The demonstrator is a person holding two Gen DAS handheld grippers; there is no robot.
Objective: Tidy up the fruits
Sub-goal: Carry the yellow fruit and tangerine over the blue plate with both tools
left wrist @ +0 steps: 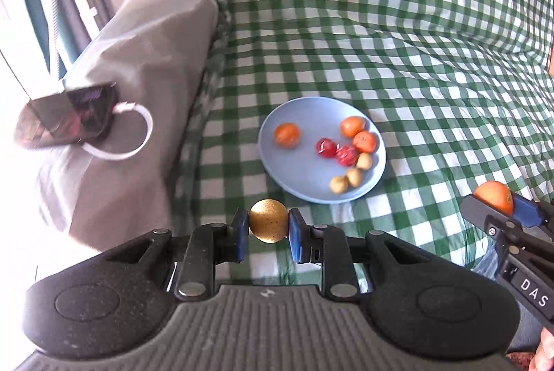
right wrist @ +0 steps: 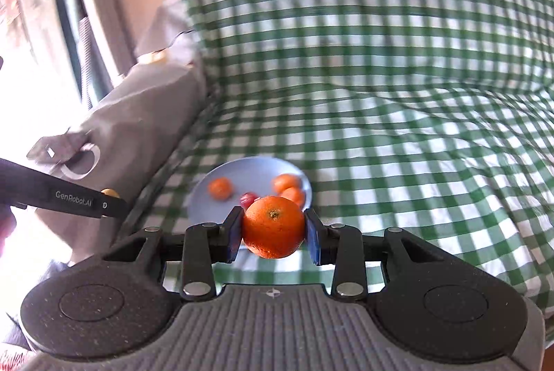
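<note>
- Strong daylight from left; window side (left wrist: pixel 20 7) blown out to white glare.
- Motion blur over checked bedcover (right wrist: pixel 381 94) and blue plate (right wrist: pixel 207 194) in right wrist view.
- Fisheye bending at edges, corners dark.
- Soft shadows beside grey pillow (left wrist: pixel 145 66).

Small golden-brown fruit (left wrist: pixel 268 220) and orange (right wrist: pixel 273 226) each clamped aloft; blue plate (left wrist: pixel 301 184) on checked cloth holds three oranges, two red, three tan fruits

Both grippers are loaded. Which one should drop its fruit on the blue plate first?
Left, probably. The left gripper, shut on the golden fruit, sits just short of the plate rim. The right gripper, holding the orange, appears off to the side and farther away.
</note>
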